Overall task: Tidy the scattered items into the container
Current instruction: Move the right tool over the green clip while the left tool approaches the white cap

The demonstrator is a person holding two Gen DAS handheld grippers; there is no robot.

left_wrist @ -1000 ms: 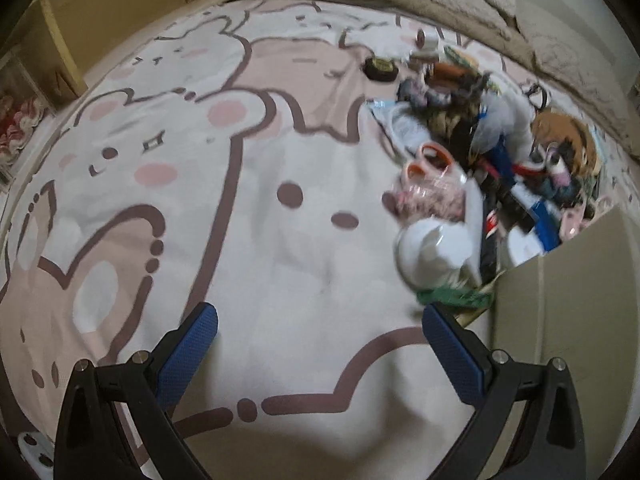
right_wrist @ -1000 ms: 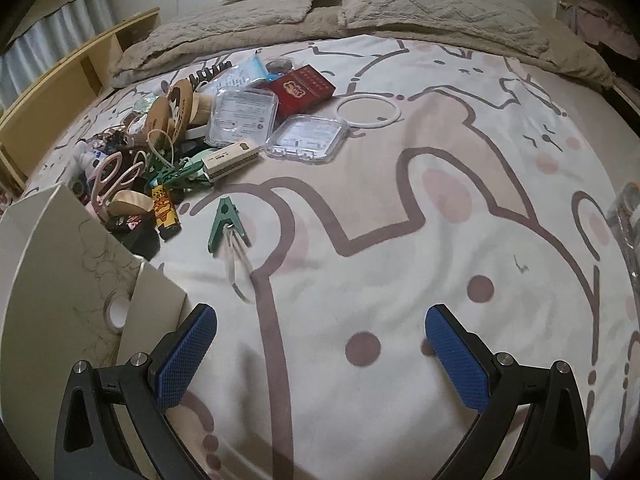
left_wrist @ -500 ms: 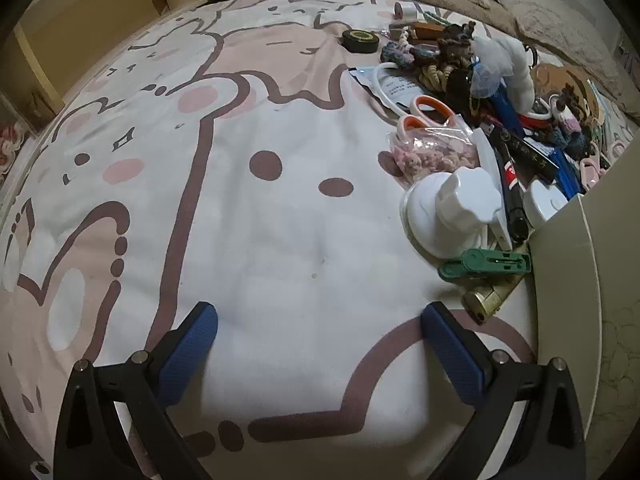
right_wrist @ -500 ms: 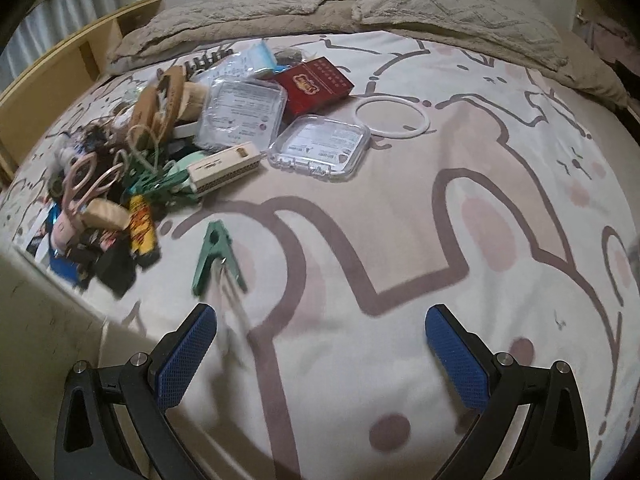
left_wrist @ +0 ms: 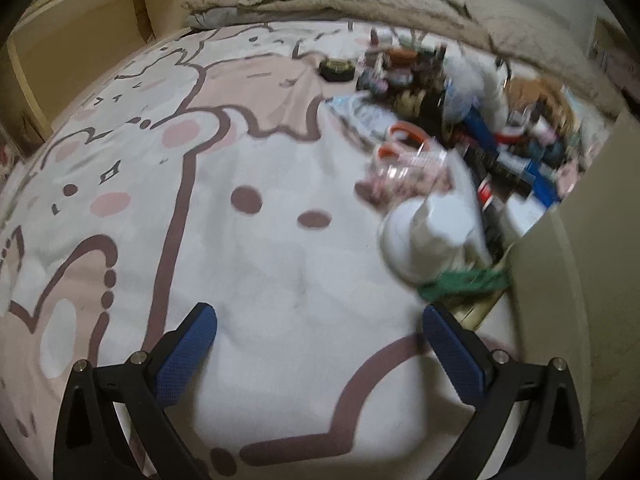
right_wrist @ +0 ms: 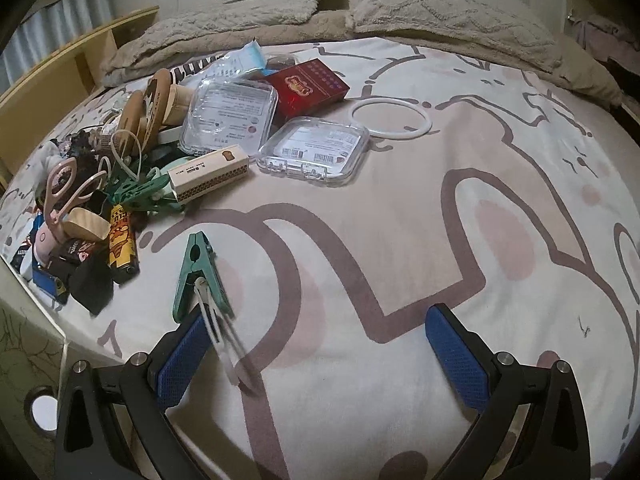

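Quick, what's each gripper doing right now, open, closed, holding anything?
Left gripper: open, holding nothing, over the bedspread.
Right gripper: open, holding nothing; green clothespin lies just ahead of its left finger.

- right gripper (right_wrist: 320,336) hangs over the cartoon-print blanket (right_wrist: 400,240), blue-padded jaws wide apart, nothing between them.
- a green clothespin (right_wrist: 196,272) lies just ahead of the left finger; a clear tie attached to it runs back beside that pad.
- further off: two clear plastic cases (right_wrist: 314,148), a red box (right_wrist: 306,86), a white ring (right_wrist: 392,116), a beige box (right_wrist: 208,174).
- left side: a heap with pink scissors (right_wrist: 60,196) and a yellow lighter (right_wrist: 120,240).
- cardboard container wall (right_wrist: 24,344) at lower left.
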